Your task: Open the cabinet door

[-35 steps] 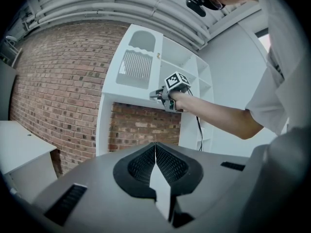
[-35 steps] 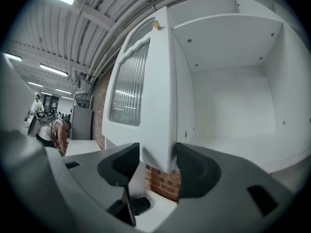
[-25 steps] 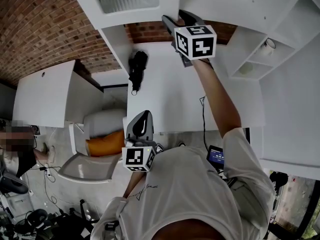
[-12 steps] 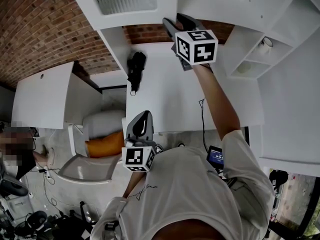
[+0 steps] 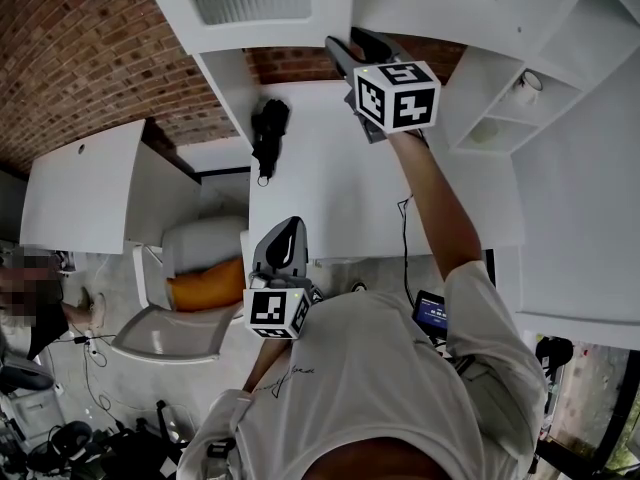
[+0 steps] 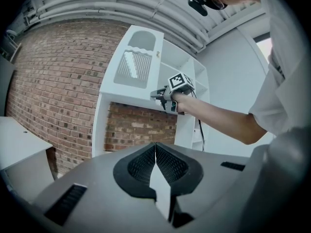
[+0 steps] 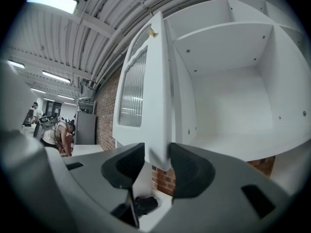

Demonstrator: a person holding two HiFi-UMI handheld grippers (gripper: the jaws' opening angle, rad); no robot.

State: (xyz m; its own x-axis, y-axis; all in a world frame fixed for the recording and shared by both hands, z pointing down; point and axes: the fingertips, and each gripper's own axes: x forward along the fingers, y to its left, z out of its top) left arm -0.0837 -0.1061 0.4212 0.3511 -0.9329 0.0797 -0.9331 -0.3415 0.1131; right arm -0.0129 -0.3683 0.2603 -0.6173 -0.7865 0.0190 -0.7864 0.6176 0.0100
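Cabinet door [image 7: 155, 81] sits edge-first in the right gripper [image 7: 156, 154], jaws just closing and seemingly pinching it; next, swing it wider.

Cabinet door [image 5: 255, 3] hanging at upper centre, standing left of shelves [image 5: 520, 98] occupying upper right. Desk [image 5: 330, 198] lying below both, mid-frame; loose object [image 5: 268, 133] sitting on its upper left. Chair [image 5: 190, 298] standing lower left.

The person wears a white short-sleeved T-shirt [image 5: 390, 388] with a small line of dark script near its left sleeve. Beyond the T-shirt's sleeves are the left gripper [image 5: 289, 228] and right gripper [image 5: 352, 40]. Both are grey-bodied with black ribbed pads [image 6: 141, 166] and carry a white cube [image 5: 398, 95] printed with black square markers.
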